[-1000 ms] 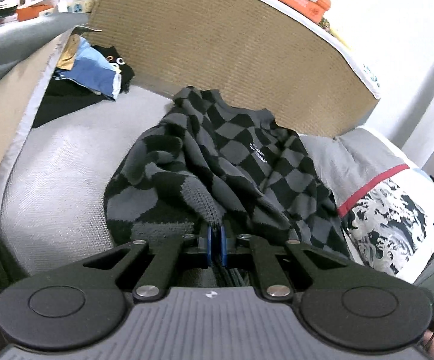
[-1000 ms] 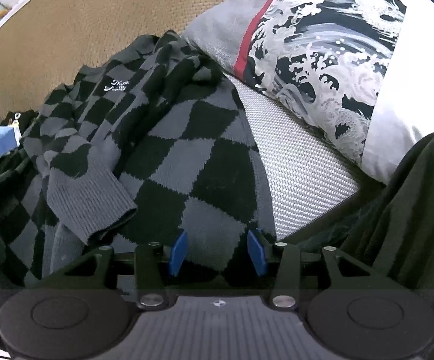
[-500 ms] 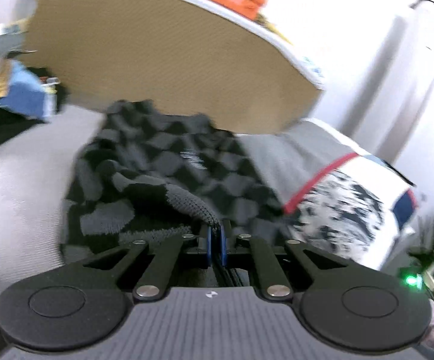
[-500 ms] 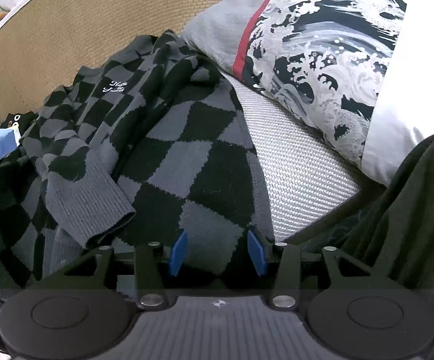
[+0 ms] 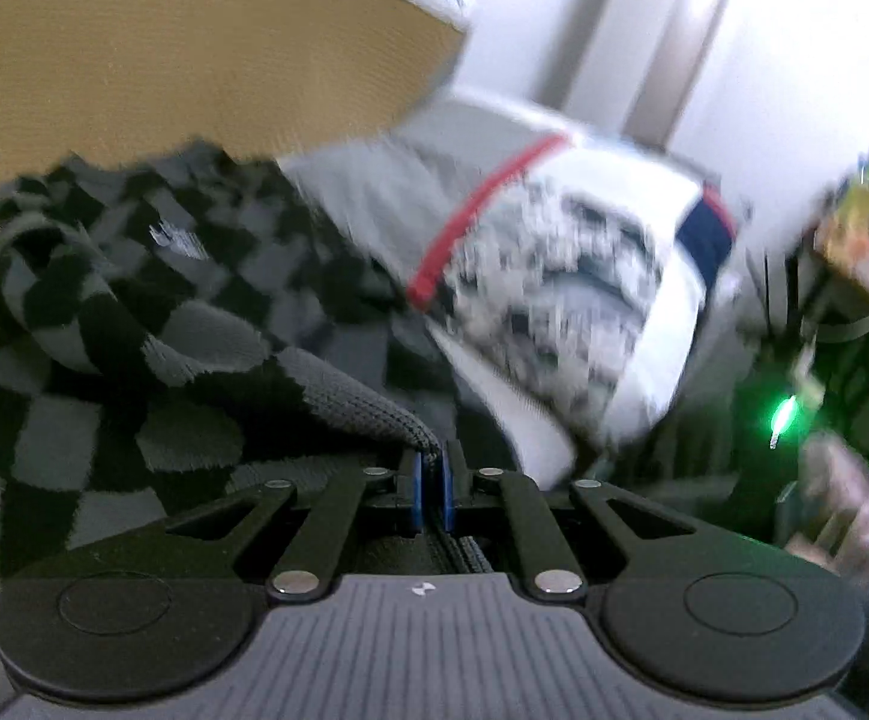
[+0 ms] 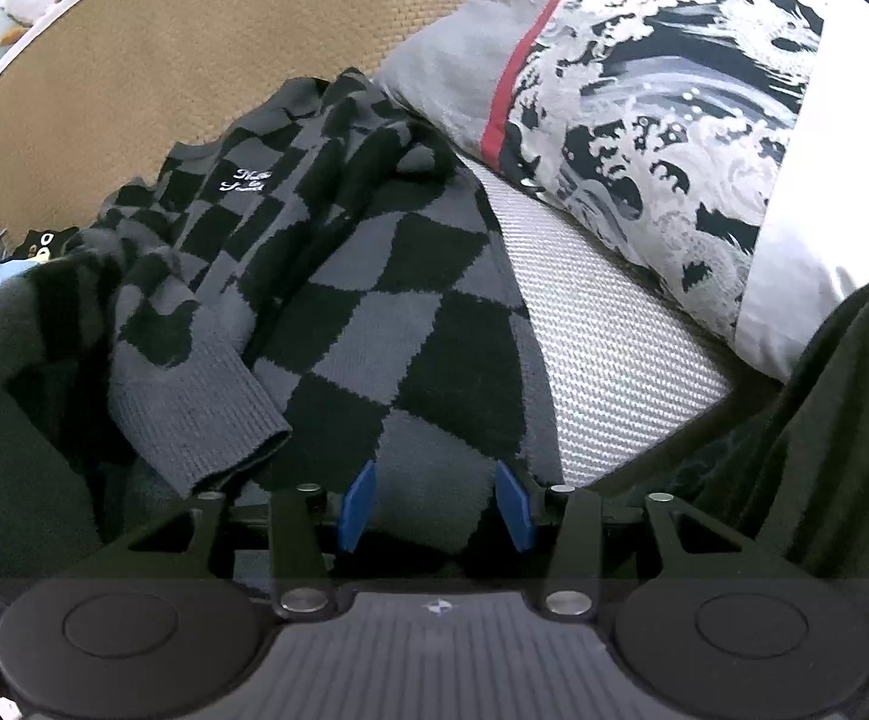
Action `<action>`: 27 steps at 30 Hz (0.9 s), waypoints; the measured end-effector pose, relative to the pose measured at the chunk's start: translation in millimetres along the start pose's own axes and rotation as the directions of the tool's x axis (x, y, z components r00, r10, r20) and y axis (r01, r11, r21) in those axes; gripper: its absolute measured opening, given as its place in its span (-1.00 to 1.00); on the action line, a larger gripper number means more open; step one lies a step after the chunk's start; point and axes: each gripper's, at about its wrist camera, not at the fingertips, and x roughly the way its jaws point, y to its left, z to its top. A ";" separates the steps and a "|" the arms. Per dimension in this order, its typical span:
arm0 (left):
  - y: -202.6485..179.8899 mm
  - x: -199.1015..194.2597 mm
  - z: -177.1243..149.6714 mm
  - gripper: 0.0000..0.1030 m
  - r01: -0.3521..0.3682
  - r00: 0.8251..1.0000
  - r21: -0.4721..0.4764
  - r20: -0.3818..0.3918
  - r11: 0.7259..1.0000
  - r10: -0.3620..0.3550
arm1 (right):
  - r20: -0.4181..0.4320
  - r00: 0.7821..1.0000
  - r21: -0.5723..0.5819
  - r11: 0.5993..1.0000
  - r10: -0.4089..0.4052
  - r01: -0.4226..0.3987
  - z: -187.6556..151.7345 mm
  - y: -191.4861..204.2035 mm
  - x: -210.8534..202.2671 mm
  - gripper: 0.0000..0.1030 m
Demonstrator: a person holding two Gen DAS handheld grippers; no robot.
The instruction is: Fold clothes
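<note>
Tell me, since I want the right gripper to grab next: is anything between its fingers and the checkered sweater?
Nothing visible. The right gripper hangs open directly over the checkered sweater, only knit showing between its fingers; the pillow lies off to the side.

Under me runs a grey woven bed cover (image 6: 608,348). On it the black-and-grey checked sweater (image 6: 386,324) lies rumpled, and just to its right a wave-printed pillow (image 6: 704,120) rests, its corner touching the sweater by the tan headboard (image 6: 194,60).

White script on sweater (image 6: 242,180) chest, too small to read.
</note>
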 end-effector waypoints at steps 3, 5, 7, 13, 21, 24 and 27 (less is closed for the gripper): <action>-2.4 31.3 -20.6 -0.84 -0.009 0.998 0.042 -0.055 0.999 0.011 | 0.000 1.000 -0.005 1.000 0.005 -0.005 0.9 1.0 -0.2 -0.05; 5.2 47.4 -31.2 -0.81 -0.023 0.994 0.023 -0.102 0.999 0.025 | 0.008 1.000 -0.009 1.000 0.021 -0.021 2.3 1.4 -1.2 -0.05; 11.4 56.8 -40.2 -0.47 -0.032 0.986 0.020 -0.161 0.999 0.035 | 0.017 0.999 -0.021 0.999 0.033 -0.033 4.0 3.6 -3.5 -0.05; 36.1 14.1 -44.3 -0.01 0.052 0.994 -0.050 -0.093 0.997 -0.056 | 0.044 0.996 -0.116 0.991 0.075 -0.070 10.3 20.0 -6.5 -0.05; 156.2 -66.2 21.9 0.44 -0.062 0.976 -0.253 0.186 0.966 0.111 | 0.058 0.970 -0.242 0.946 0.238 -0.217 20.0 52.4 -7.9 -0.03; 226.2 -67.8 58.6 0.44 -0.120 0.956 -0.327 0.218 0.937 0.198 | 0.060 0.962 -0.290 0.927 0.266 -0.238 22.8 69.0 -6.4 0.09; 291.0 -48.1 101.6 0.42 -0.177 0.948 -0.377 0.184 0.909 0.261 | 0.051 0.956 -0.316 0.913 0.289 -0.260 25.4 81.5 -0.9 0.09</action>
